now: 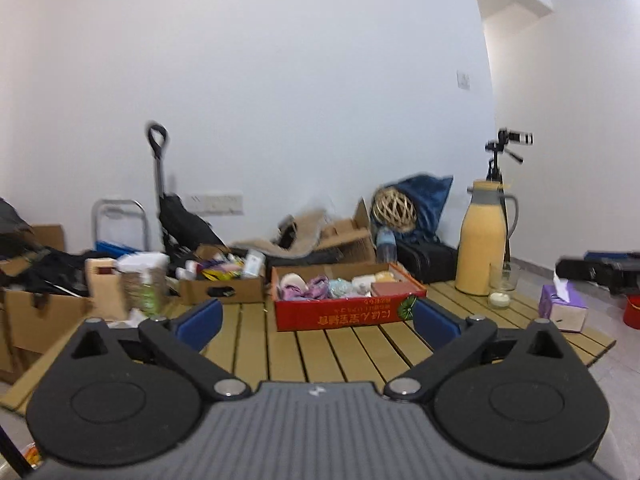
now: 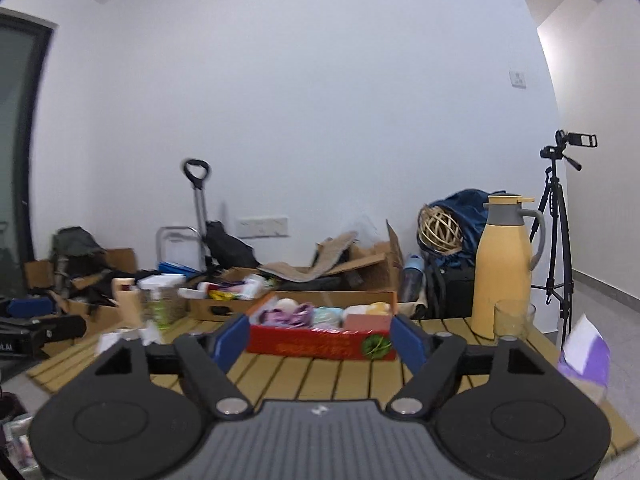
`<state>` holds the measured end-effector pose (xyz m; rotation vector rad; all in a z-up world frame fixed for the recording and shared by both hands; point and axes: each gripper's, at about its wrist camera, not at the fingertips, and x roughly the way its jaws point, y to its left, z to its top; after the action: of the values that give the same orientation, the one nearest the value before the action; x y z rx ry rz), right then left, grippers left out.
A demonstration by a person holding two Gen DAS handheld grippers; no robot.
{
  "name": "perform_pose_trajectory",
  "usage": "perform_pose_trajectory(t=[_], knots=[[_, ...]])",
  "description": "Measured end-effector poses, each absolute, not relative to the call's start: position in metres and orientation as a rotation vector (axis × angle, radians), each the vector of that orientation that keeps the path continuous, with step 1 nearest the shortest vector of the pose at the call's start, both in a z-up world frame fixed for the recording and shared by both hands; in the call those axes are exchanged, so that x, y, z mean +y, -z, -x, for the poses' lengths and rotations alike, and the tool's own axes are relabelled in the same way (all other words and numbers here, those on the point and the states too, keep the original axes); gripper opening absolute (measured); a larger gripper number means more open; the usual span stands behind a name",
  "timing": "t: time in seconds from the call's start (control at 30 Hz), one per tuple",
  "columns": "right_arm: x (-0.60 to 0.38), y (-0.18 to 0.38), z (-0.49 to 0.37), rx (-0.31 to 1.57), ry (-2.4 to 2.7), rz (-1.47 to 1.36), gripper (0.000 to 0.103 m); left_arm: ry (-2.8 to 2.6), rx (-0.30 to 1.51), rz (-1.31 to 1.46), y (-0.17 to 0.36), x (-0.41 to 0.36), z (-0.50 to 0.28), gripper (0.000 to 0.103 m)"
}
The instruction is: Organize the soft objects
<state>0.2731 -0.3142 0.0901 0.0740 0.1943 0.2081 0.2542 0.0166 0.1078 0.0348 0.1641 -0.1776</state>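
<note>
Soft stuff (image 1: 320,285) (purple cloth, pale round bits) all sits in the red box (image 1: 344,314) mid table (image 1: 348,356), nothing soft loose on the slats afaict. Could be sorted already or abt to be unpacked, can't tell. Left gripper (image 1: 316,320) & right gripper (image 2: 320,340) hang near side, fingers spread wide, holding nothing.

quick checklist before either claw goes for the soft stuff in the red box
1. Left claw open and empty: ok.
2. Right claw open and empty: ok.
3. Red box on the slatted table, top uncovered: ok.
4. Soft items showing above the box rim: ok.
5. Bare slats between the claws and the box: ok.
6. Yellow jug and glass stand apart from the box: ok.
7. Which item lies loose on top: cannot tell, blurred.
</note>
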Motion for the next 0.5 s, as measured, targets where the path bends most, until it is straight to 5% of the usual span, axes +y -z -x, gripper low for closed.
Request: perform_pose_trajectory(t=[0.13, 0.27, 0.5], knots=[[-0.301, -0.079, -0.191, 0.184, -0.235, -0.071, 0.086, 0.168, 0.133, 0.055, -0.094, 0.026, -0.178, 0.103], [-0.288, -0.056, -0.109, 0.148, -0.193, -0.059, 0.098, 0.14, 0.121, 0.066, -0.063, 0.025, -0.104, 0.103], [-0.253, -0.017, -0.029, 0.15, -0.237, -0.047, 0.098, 0.141, 0.132, -0.002, -0.031, 0.024, -0.023, 0.103]])
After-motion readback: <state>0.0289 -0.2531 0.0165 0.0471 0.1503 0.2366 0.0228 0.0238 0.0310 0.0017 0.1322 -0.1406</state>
